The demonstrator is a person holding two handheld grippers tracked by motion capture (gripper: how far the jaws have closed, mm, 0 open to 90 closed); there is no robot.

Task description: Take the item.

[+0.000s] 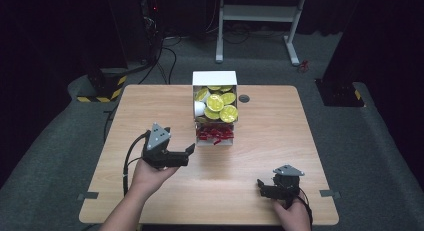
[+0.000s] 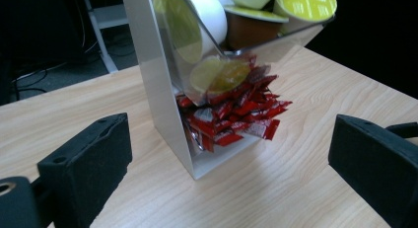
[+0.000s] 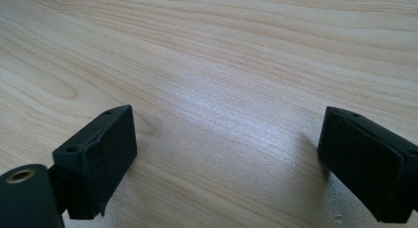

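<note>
The left gripper hangs above the bench with its jaws spread wide and nothing between them, pointing at the red sachets in the bottom of the white dispenser box just beside it. The right gripper rests low over bare bench near the front edge, jaws wide apart and empty, well apart from the box.

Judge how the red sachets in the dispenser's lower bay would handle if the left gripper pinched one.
The red sachets look thin and crinkled, so probably floppy and light. Their glossy foil may slip between pads. They lie tangled in the dispenser, so pulling one could drag neighbours out. The left gripper is open, facing them.
</note>
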